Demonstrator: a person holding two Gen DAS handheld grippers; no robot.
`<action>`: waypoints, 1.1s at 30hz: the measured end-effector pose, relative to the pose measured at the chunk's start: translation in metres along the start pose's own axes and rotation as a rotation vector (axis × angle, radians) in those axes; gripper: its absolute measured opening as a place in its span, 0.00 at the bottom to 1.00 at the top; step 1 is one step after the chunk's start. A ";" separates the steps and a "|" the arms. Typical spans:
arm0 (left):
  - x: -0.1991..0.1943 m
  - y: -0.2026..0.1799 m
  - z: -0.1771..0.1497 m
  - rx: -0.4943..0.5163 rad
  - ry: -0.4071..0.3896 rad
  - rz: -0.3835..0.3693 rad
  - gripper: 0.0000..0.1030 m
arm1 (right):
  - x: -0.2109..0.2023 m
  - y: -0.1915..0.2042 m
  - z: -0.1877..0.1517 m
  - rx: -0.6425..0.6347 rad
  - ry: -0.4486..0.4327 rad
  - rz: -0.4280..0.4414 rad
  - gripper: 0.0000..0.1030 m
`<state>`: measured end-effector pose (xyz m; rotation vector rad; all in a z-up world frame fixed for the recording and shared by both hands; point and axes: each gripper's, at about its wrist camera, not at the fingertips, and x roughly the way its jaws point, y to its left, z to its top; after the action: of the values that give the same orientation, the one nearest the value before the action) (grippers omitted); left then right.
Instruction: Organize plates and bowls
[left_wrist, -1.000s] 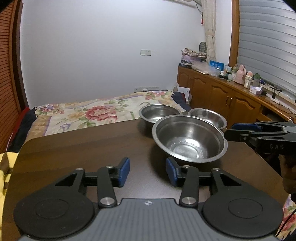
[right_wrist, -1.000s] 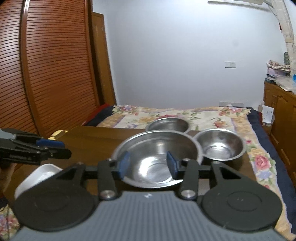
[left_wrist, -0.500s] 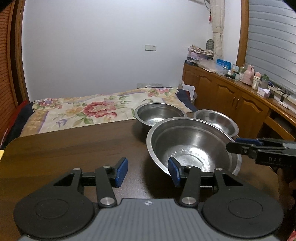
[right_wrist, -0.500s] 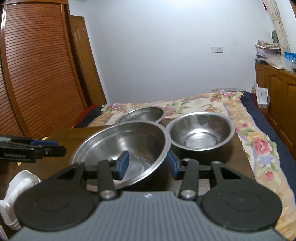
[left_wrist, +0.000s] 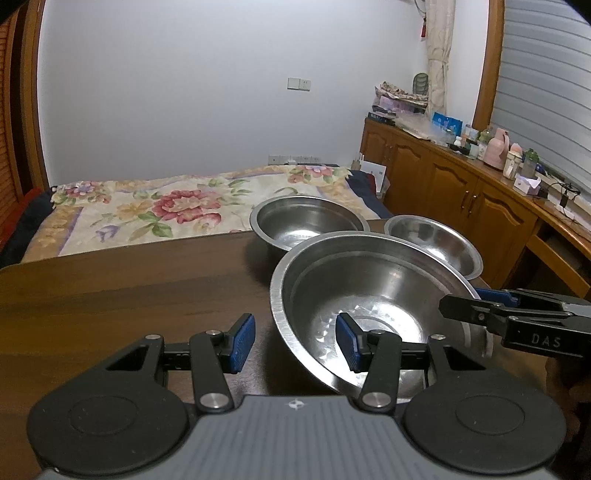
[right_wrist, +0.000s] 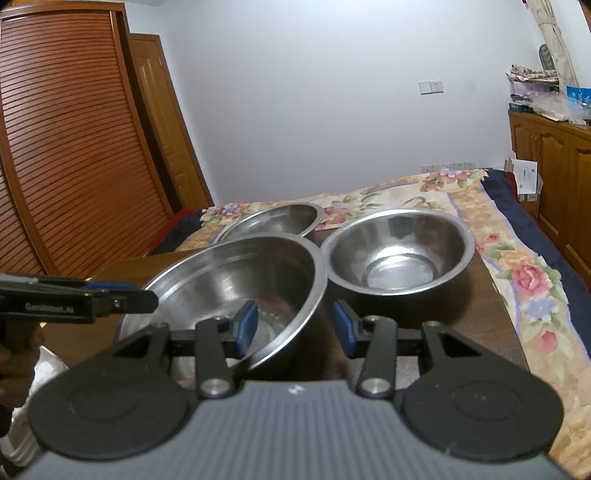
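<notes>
A large steel bowl (left_wrist: 369, 306) (right_wrist: 236, 273) sits on the dark wooden table (left_wrist: 129, 288). My left gripper (left_wrist: 293, 345) is open and straddles the bowl's near left rim, with one blue pad inside and one outside, neither pressing. My right gripper (right_wrist: 295, 328) is also open and straddles the bowl's right rim in the same way. Each gripper shows in the other's view: the right gripper (left_wrist: 476, 306) and the left gripper (right_wrist: 122, 301). Behind the large bowl stand a medium steel bowl (left_wrist: 308, 225) (right_wrist: 273, 221) and a smaller steel bowl (left_wrist: 432, 243) (right_wrist: 399, 251).
A white dish (right_wrist: 26, 424) lies at the table's near left, partly hidden by my right gripper's body. Beyond the table's far edge is a bed with a floral cover (left_wrist: 147, 210). Wooden cabinets (left_wrist: 461, 192) line the right wall, and a slatted wardrobe (right_wrist: 74, 147) the left.
Both grippers have come forward and lower onto the large bowl. The left one now has its right finger inside the bowl, and the right one has shifted right across the rim.
</notes>
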<state>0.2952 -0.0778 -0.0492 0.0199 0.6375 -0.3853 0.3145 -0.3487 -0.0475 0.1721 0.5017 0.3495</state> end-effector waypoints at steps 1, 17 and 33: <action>0.001 0.001 0.000 -0.003 0.003 -0.001 0.49 | 0.000 0.000 0.000 -0.003 0.000 -0.001 0.45; 0.012 0.002 0.001 -0.024 0.049 -0.028 0.24 | 0.007 0.000 -0.002 0.017 0.023 0.037 0.38; -0.009 -0.001 0.001 -0.005 0.051 -0.024 0.23 | -0.008 0.012 -0.004 0.013 0.019 0.050 0.31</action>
<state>0.2882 -0.0759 -0.0431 0.0172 0.6896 -0.4073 0.3023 -0.3406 -0.0442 0.1939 0.5194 0.3970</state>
